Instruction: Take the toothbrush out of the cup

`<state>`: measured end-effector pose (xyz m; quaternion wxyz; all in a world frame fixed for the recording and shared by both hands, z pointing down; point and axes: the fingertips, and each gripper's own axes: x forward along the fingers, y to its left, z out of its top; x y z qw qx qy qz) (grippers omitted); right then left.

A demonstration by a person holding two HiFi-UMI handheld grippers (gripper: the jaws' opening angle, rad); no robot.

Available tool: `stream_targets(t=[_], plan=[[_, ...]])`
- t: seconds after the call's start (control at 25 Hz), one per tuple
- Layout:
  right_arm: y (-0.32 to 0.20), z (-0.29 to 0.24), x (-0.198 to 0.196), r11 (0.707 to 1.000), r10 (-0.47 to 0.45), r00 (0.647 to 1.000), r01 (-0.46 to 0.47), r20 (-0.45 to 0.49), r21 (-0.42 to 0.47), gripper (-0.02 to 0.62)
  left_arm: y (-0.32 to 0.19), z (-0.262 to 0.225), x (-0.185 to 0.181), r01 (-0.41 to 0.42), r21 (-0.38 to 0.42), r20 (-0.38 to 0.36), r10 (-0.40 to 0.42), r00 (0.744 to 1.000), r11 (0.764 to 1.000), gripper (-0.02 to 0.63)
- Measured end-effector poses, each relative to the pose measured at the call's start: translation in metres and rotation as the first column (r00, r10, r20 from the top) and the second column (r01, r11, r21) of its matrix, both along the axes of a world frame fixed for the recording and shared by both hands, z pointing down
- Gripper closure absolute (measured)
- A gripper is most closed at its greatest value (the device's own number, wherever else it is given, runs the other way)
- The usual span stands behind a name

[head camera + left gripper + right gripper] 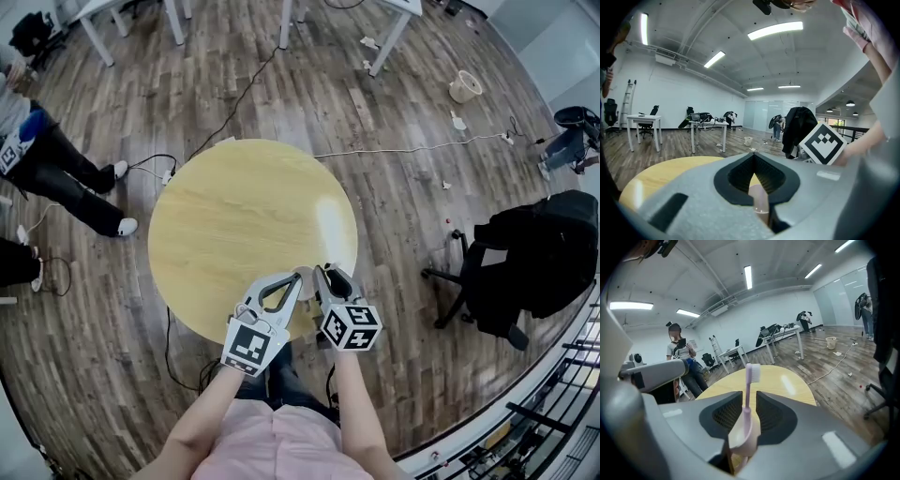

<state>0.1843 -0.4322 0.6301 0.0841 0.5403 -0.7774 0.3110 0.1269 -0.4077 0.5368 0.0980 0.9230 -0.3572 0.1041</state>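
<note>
A pale pink cup (pixel 743 432) shows low in the hollow between my right gripper's jaws. A lilac toothbrush (pixel 747 399) stands upright in it, bristled head on top. Its handle rises through the gap at my right gripper (pixel 749 393), which is open; a sliver of space shows on each side of the handle. My left gripper (pixel 753 154) has its fingertips together, shut, and the cup (pixel 759 201) peeks through its hollow from below. In the head view both grippers, left (pixel 298 279) and right (pixel 323 275), meet at the near edge of the round yellow table (pixel 244 216), hiding the cup.
A black office chair draped with a dark jacket (pixel 534 258) stands to the right. Cables (pixel 412 148) cross the wood floor beyond the table. A seated person's legs (pixel 66 183) are at the left; white desk legs (pixel 103 37) at the back. A railing (pixel 553 394) runs lower right.
</note>
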Motion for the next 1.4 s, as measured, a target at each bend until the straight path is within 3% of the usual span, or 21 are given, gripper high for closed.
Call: stream_targets(t=[0.12,0.48,0.76,1.16,1.28,1.4], plan=[[-0.001,0.001,0.000,1.000,0.001,1.000,-0.001,-0.004,0.005,0.557,0.001,0.005,0.000,0.002,-0.014,0.003,-0.002,1.000,1.000,0.608],[-0.003,-0.019,-0.003,0.999,0.003,0.999,-0.005,0.040,0.051,0.565,0.000,-0.003,-0.004,0.021,-0.002,-0.006,-0.021,1.000,1.000,0.607],[0.004,-0.069,-0.007,0.986,-0.034,0.999,0.032,0.008,0.163,0.565,-0.001,-0.022,-0.015,0.055,0.033,-0.016,-0.054,0.998,0.998,0.607],[0.023,-0.171,-0.011,0.923,-0.033,0.997,0.055,-0.064,0.381,0.565,-0.006,-0.105,-0.040,0.129,0.195,-0.092,-0.113,0.989,0.972,0.608],[0.030,-0.199,-0.012,0.900,-0.025,0.997,0.052,-0.068,0.432,0.565,-0.004,-0.139,-0.044,0.157,0.301,-0.153,-0.115,0.981,0.940,0.607],[0.038,-0.220,-0.017,0.881,-0.018,0.996,0.055,-0.084,0.470,0.565,0.002,-0.164,-0.053,0.180,0.350,-0.185,-0.121,0.975,0.919,0.607]])
